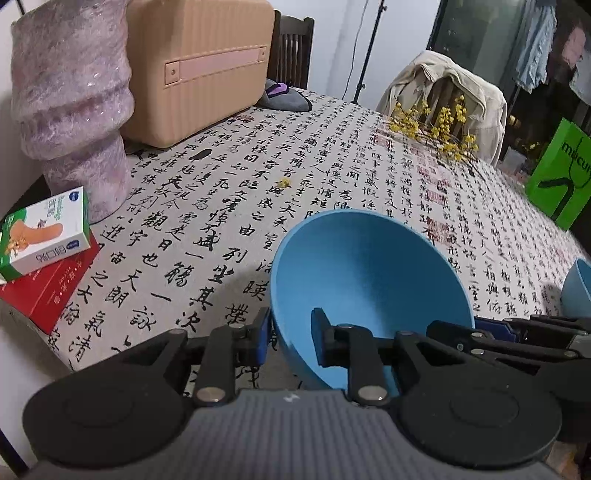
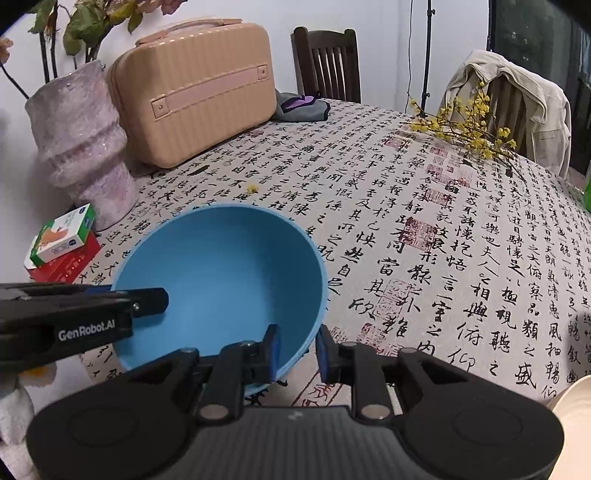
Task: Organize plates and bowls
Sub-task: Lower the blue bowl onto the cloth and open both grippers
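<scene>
Over the near edge of the calligraphy-printed tablecloth [image 1: 221,221], the blue bowl [image 1: 369,273] is sitting between both claws. The left gripper [image 1: 291,332] is straddling its rim, slackened: one pad is touching the outer wall and the other is standing clear inside. The right gripper [image 2: 297,350] is straddling the opposite rim, released, with gaps showing on either side of the wall. Gripper bodies are hiding the bowl's base. A second blue bowl [image 1: 578,288] is being cut off at the frame edge. The pink vase [image 2: 81,140] is holding leafy stems [image 2: 74,26].
</scene>
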Motion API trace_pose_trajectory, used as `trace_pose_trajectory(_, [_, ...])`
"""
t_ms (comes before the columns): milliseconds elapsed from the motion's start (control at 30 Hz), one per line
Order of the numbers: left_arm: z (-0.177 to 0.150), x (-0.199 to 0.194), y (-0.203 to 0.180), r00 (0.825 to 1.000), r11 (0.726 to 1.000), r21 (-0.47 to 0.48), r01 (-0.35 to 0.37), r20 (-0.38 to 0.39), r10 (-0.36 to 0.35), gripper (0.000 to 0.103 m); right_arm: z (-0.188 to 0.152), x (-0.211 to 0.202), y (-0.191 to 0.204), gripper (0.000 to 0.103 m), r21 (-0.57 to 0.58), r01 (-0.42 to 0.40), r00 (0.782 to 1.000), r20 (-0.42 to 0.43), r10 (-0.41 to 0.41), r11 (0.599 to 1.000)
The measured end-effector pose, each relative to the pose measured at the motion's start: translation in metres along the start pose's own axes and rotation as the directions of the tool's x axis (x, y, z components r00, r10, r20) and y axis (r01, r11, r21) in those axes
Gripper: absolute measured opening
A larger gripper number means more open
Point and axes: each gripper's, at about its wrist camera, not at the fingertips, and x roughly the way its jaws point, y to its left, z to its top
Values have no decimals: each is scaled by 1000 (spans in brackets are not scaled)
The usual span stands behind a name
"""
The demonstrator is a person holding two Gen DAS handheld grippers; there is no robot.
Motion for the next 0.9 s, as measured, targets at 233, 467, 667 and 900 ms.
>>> trace_pose_trajectory(233, [0, -16, 4, 997, 1000, -5, 17, 81, -17, 56, -3, -19, -14, 62, 55, -49, 995, 88, 44, 997])
trace_pose_trajectory(467, [-11, -47, 5, 968, 999, -1, 45, 246, -43, 103, -27, -53, -39, 94, 90, -139, 965, 238, 114, 986])
trace_pose_trajectory(667, [-36, -67, 0, 933, 993, 8, 118, 342, -113, 103, -62, -81, -58, 103, 104, -98, 930, 363, 54, 990])
trace_pose_trajectory(900, [-64, -75, -13, 883, 983, 49, 179, 433, -182, 103, -95, -99, -87, 103, 172, -49, 914, 405, -25, 984])
